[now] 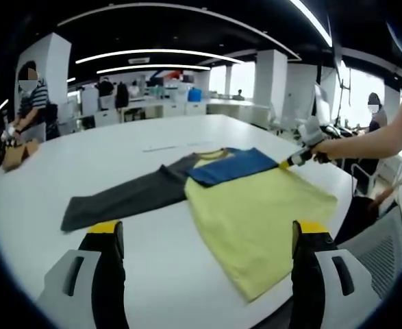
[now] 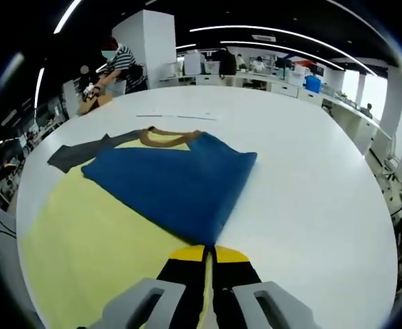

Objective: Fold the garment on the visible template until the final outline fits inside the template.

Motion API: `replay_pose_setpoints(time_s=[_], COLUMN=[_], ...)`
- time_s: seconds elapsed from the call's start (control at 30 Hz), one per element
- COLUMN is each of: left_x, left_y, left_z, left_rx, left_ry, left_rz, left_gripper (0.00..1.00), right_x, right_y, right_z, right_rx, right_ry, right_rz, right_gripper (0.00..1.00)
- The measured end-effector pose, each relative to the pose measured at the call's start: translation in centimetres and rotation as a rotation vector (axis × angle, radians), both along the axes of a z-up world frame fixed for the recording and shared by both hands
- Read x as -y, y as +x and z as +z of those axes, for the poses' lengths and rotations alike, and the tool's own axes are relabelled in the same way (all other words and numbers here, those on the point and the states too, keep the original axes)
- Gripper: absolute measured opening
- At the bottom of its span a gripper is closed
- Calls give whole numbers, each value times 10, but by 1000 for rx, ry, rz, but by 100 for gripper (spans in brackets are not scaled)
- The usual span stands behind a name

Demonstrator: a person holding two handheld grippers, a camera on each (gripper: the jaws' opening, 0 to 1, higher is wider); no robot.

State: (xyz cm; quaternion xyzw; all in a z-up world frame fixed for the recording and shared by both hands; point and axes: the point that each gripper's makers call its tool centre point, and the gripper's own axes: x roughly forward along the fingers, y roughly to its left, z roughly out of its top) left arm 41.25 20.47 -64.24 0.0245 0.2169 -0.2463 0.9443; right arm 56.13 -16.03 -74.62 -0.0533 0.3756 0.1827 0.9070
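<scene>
Nearby, left gripper (image 1: 207,236) hovering with jaws wide apart over white table (image 1: 153,274), right gripper (image 2: 209,255) clamped together on yellow shirt (image 1: 255,212) edge, blue sleeve (image 2: 173,181) folded across, grey sleeve (image 1: 125,195) spread flat beyond, distant person (image 1: 31,103) standing.

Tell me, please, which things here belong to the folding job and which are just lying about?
Job: shirt, with blue sleeve folded over and grey sleeve spread out; right gripper; left gripper; table.

Lying about: brown bag; chair.
</scene>
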Motion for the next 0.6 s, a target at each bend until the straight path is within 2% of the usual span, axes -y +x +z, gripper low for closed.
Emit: replay_pose_setpoints(time_s=[0.4, 0.6], left_x=[-2, -4], left_y=[1, 2], left_z=[-2, -2], left_rx=[-5, -5], left_ry=[0, -2], left_rz=[3, 8], left_gripper=[99, 99], right_x=[16, 24], right_y=[0, 3], right_z=[0, 0], right_rx=[-6, -16], right_ry=[-10, 4], right_rz=[-12, -45], right_gripper=[0, 0])
